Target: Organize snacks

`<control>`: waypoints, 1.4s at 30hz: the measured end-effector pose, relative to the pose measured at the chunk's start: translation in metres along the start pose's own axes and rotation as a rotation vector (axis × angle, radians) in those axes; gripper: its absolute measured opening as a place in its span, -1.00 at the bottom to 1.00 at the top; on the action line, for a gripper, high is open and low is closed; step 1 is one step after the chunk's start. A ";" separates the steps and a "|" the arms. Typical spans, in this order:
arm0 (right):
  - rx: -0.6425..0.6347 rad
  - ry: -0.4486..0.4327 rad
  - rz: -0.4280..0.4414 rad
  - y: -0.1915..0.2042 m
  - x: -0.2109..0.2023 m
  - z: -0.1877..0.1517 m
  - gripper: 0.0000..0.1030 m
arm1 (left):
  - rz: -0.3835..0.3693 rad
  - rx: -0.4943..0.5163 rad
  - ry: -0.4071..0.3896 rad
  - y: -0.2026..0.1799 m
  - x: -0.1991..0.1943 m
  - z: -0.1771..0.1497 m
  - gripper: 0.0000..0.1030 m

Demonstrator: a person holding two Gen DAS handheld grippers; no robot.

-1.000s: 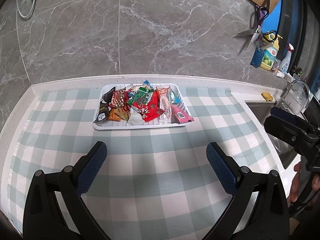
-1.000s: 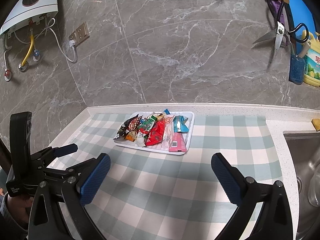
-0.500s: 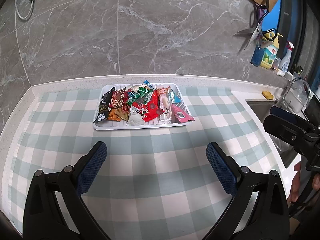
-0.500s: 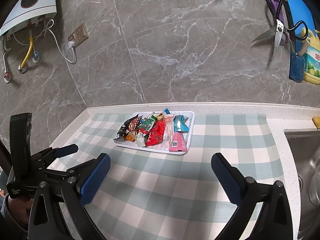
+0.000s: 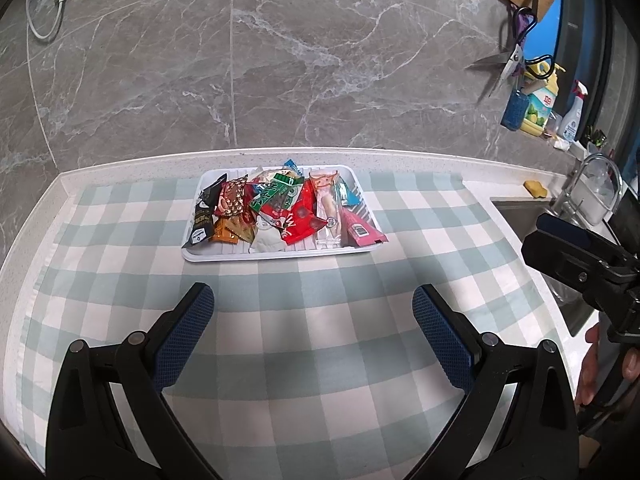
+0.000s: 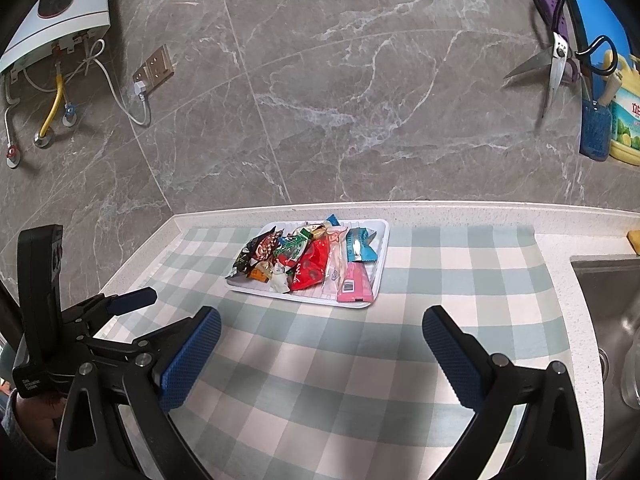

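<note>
A white tray (image 5: 224, 255) (image 6: 382, 236) holds several snack packets at the back of the checked cloth: a red packet (image 5: 300, 216) (image 6: 310, 264), a pink one (image 5: 362, 234) (image 6: 354, 286), a blue one (image 6: 358, 246), a black one (image 5: 202, 220). My left gripper (image 5: 313, 322) hovers open above the cloth, well in front of the tray, with nothing between its fingers. My right gripper (image 6: 322, 346) is also open and empty, nearer the counter's front. Each gripper shows at the edge of the other's view.
A checked cloth (image 5: 320, 360) covers the counter. A sink (image 6: 608, 320) and tap (image 5: 596, 184) lie at the right. Scissors (image 6: 554, 64), bottles (image 5: 538, 110) and a yellow sponge (image 5: 536, 189) sit by the marble wall. A water heater (image 6: 56, 12) and socket (image 6: 154, 70) hang at the left.
Both views have shifted only slightly; the grippers stay open and the tray and snacks have not moved.
</note>
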State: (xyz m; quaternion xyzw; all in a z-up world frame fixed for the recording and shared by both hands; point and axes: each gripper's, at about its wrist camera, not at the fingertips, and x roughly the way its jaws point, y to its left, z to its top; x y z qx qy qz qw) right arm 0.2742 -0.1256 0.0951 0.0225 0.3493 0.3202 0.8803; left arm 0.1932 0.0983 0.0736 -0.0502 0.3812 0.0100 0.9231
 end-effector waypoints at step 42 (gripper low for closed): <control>0.035 0.008 0.028 0.004 0.005 -0.007 1.00 | 0.287 0.129 -0.154 -0.022 -0.015 0.007 0.96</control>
